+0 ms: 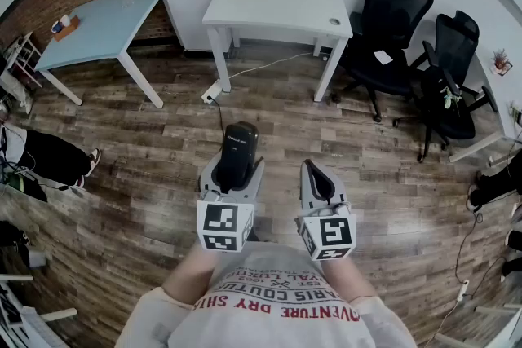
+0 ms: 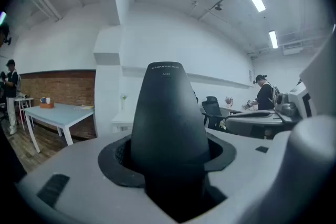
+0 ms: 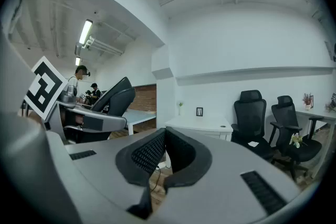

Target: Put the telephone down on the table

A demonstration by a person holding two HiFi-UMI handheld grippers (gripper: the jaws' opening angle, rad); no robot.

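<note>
A black telephone handset (image 1: 240, 147) stands upright between the jaws of my left gripper (image 1: 236, 165), which is shut on its lower part. In the left gripper view the handset (image 2: 169, 113) fills the middle and rises out of the black pads (image 2: 113, 157). My right gripper (image 1: 319, 177) hovers beside it over the wooden floor, its jaws together with nothing between them. In the right gripper view (image 3: 164, 140) the pads meet at the tip. The white table (image 1: 277, 8) stands ahead, well beyond both grippers.
A light blue table (image 1: 98, 33) stands far left, and two black office chairs (image 1: 393, 16) (image 1: 450, 73) are right of the white table. A power strip and cable (image 1: 211, 93) lie on the floor. A person's legs (image 1: 45, 159) show at the left edge.
</note>
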